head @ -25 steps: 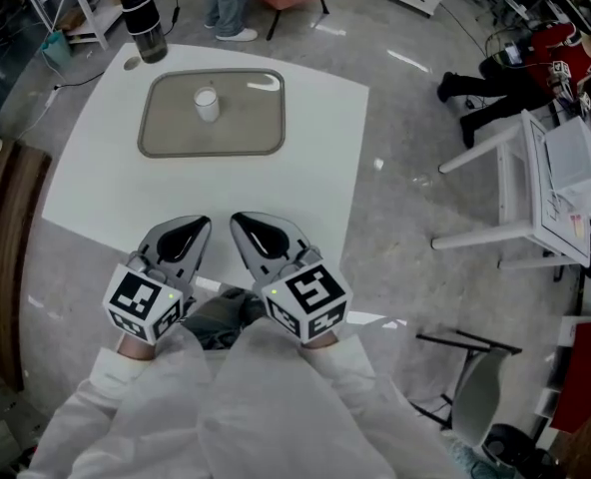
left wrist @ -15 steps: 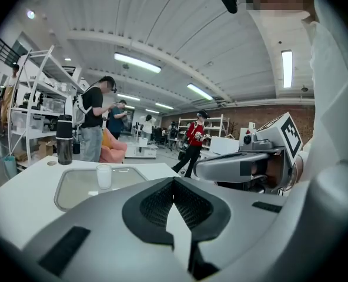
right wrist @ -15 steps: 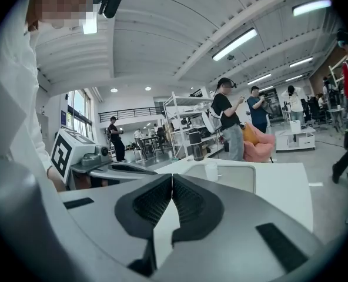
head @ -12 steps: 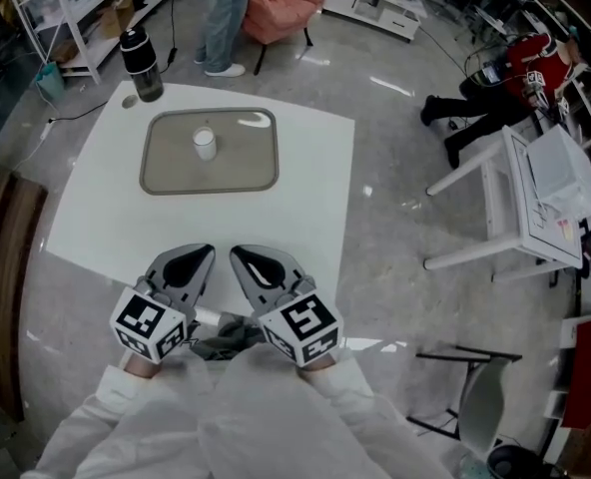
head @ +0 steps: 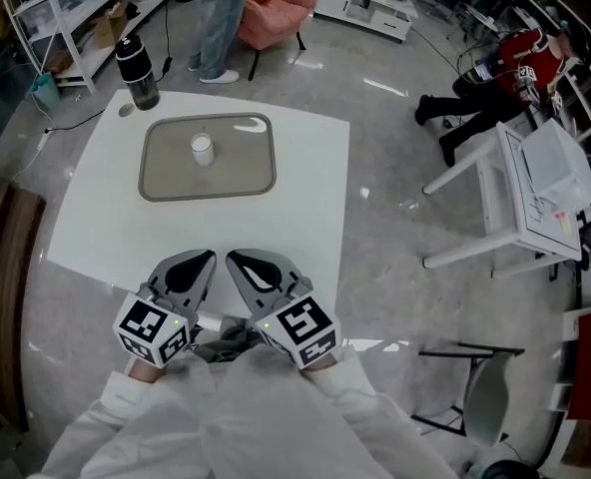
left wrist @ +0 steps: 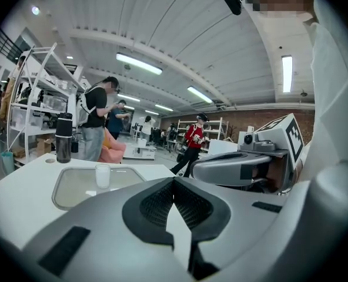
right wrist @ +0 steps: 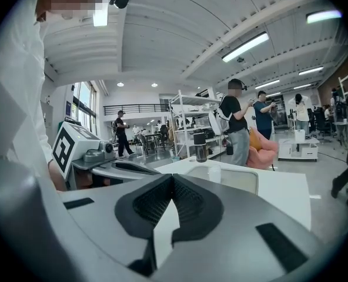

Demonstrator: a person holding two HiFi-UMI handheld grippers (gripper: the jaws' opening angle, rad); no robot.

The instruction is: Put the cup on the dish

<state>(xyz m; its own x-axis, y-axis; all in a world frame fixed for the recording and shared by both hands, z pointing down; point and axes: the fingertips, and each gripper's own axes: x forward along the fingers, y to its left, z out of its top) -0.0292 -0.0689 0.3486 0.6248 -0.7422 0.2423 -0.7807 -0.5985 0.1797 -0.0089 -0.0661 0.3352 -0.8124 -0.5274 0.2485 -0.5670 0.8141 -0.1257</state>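
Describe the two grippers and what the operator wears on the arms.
The left gripper and right gripper match: rounded grey shells with a black patch on top and black mesh-textured pads at the jaws. Each carries a white cube printed with black square markers. The sleeves are white and loose. No cables show.

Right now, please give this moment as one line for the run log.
left gripper: jaws shut, empty | right gripper: jaws shut, empty | cup: upright on dish | bottle: apart from dish
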